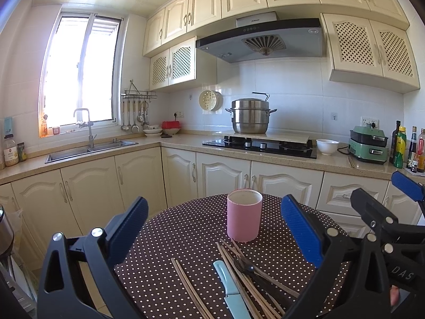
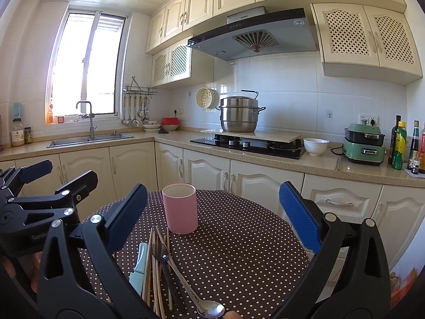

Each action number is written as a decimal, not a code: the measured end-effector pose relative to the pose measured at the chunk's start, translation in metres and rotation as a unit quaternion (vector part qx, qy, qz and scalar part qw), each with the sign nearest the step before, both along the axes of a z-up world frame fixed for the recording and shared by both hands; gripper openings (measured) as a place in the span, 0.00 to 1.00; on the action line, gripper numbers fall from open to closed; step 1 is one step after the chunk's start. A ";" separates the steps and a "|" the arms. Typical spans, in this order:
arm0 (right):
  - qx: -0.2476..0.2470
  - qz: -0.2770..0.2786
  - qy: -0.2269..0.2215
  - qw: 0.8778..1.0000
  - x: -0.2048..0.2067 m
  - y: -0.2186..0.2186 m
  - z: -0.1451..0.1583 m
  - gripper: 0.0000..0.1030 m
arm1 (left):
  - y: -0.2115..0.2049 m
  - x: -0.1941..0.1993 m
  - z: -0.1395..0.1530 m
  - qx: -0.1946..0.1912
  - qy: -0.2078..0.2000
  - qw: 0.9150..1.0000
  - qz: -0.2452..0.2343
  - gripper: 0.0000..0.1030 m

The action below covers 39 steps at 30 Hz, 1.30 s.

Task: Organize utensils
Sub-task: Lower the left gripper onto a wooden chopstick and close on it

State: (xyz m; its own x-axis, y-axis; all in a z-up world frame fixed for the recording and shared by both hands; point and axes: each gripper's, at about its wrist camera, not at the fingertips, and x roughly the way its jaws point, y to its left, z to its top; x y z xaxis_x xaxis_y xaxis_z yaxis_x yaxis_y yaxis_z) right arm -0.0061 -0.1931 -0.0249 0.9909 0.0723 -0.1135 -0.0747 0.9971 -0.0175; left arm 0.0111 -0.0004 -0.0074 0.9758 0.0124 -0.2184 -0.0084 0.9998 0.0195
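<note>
Pink cup (image 1: 244, 216), brown table (image 1: 186, 228) cloth with white polka dots, light-blue-handled knife (image 1: 225, 279), pale wooden chopsticks (image 1: 191, 289), silver spoon (image 2: 209, 309), blue pads (image 1: 301, 230) on black left hand-held gripper (image 1: 213, 228), cream cabinets (image 1: 87, 188).

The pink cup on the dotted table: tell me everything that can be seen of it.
The pink cup is a plain upright cylinder with no handle, matte pink outside with a pale rim and inside; nothing shows sticking out of its top. It stands on the brown polka-dot tablecloth, just beyond the loose pile of chopsticks, whose nearest tips reach about to its base. Neither tool touches it.
</note>
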 end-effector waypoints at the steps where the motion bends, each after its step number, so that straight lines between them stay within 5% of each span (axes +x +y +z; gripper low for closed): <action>1: 0.000 0.001 0.002 1.000 0.001 0.001 -0.001 0.94 | 0.001 0.001 -0.001 -0.001 0.002 1.000 0.000 0.95; 8: -0.005 0.004 0.058 0.998 0.021 0.007 -0.011 0.94 | 0.004 0.018 -0.014 0.010 0.048 0.999 0.016 0.95; 13: -0.033 0.016 0.103 0.994 0.042 0.018 -0.024 0.94 | 0.020 0.048 -0.036 -0.010 0.148 0.989 0.002 0.95; 17: -0.057 0.032 0.157 0.985 0.071 0.023 -0.044 0.94 | 0.043 0.079 -0.067 -0.041 0.262 0.964 -0.009 0.95; 22: -0.077 0.056 0.237 0.967 0.107 0.021 -0.073 0.92 | 0.075 0.102 -0.113 -0.104 0.378 0.920 -0.009 0.63; 24: -0.076 0.071 0.261 0.960 0.117 0.020 -0.082 0.90 | 0.082 0.106 -0.128 -0.120 0.408 0.905 -0.013 0.53; 28: -0.076 0.093 0.298 0.947 0.127 0.019 -0.094 0.90 | 0.085 0.109 -0.151 -0.124 0.439 0.890 -0.006 0.52; 39: -0.048 0.113 0.328 0.937 0.147 0.011 -0.098 0.90 | 0.060 0.126 -0.161 -0.057 0.461 0.885 0.020 0.51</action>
State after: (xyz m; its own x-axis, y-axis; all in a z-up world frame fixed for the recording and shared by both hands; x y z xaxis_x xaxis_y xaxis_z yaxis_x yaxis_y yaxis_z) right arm 0.1408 -0.1817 -0.1229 0.6656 0.2308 -0.7098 -0.3101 0.9505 0.0183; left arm 0.1375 0.0599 -0.1685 0.3809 -0.0297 -0.9241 -0.0776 0.9949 -0.0639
